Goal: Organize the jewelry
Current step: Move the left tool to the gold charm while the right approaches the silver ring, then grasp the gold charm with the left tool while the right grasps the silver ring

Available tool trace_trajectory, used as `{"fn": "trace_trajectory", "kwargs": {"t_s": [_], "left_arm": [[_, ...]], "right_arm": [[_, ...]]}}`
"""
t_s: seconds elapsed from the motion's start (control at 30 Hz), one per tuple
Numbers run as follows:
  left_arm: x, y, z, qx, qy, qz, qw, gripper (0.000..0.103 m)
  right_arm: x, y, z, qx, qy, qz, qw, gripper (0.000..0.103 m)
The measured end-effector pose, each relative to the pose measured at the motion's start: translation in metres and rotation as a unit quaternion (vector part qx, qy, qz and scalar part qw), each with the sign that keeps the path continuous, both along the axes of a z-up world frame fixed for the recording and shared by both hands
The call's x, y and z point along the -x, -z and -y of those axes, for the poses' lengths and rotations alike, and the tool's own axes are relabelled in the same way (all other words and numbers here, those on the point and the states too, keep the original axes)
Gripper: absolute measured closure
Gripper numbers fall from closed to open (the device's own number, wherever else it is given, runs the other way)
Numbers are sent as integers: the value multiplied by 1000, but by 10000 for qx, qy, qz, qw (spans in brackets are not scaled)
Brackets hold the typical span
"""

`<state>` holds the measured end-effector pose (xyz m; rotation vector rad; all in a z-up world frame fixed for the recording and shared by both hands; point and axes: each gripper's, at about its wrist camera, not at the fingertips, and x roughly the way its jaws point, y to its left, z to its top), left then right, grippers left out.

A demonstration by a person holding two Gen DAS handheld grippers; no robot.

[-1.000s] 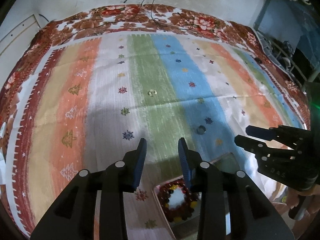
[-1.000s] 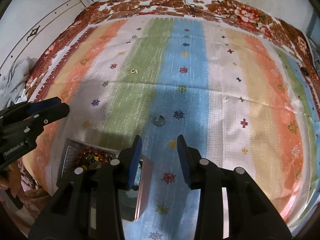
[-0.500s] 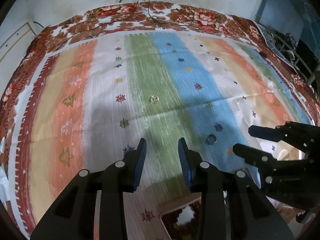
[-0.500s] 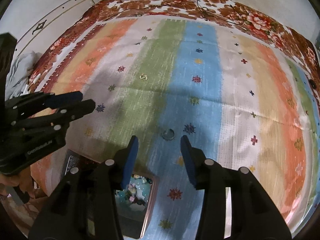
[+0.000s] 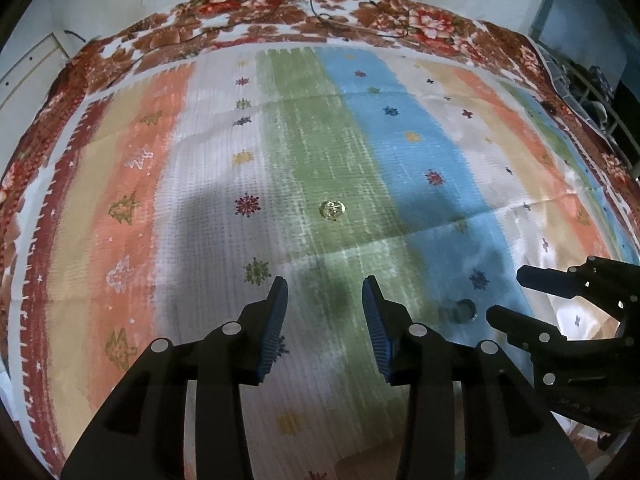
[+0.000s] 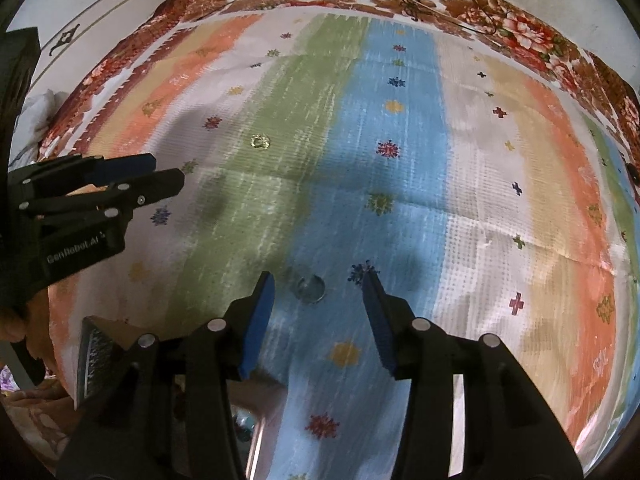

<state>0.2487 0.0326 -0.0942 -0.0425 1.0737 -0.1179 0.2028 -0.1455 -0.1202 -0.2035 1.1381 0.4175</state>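
Observation:
A gold ring (image 5: pixel 332 209) lies on the green stripe of the striped cloth, ahead of my open, empty left gripper (image 5: pixel 325 298). It also shows in the right wrist view (image 6: pixel 260 142). A grey ring (image 6: pixel 310 289) lies on the blue stripe, just ahead of and between the fingers of my open, empty right gripper (image 6: pixel 318 291). The grey ring shows in the left wrist view (image 5: pixel 463 311) beside the right gripper (image 5: pixel 508 296). The left gripper (image 6: pixel 164 174) shows at the left of the right wrist view.
The jewelry box (image 6: pixel 256 436) sits at the near edge of the bed, mostly hidden under my right gripper's fingers. Cables (image 5: pixel 320 16) lie on the floral border at the far side. A wall is behind the bed.
Both grippers have moved forward over the cloth. The jewelry box has slid out of the left view. The grey ring now lies between my right fingertips; the gold ring is closer to my left.

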Motion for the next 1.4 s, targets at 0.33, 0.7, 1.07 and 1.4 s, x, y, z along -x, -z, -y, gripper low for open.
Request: {"fn": "trace_trajectory", "kwargs": {"t_s": [0.33, 0.7, 1.07, 1.4], "left_arm": [[-26, 19, 3, -48, 169, -226, 9996, 62], [-61, 35, 10, 26, 397, -357, 9986, 58], [-84, 51, 15, 20, 514, -343, 9981, 54], [-86, 56, 23, -379, 672, -236, 9967, 58]], "right_arm": [[-13, 25, -6, 25, -140, -309, 9994, 55], [-16, 41, -5, 83, -191, -507, 9985, 55], [-18, 46, -11, 263, -215, -430, 9985, 54], [-20, 48, -17, 378, -257, -446, 9980, 55]]}}
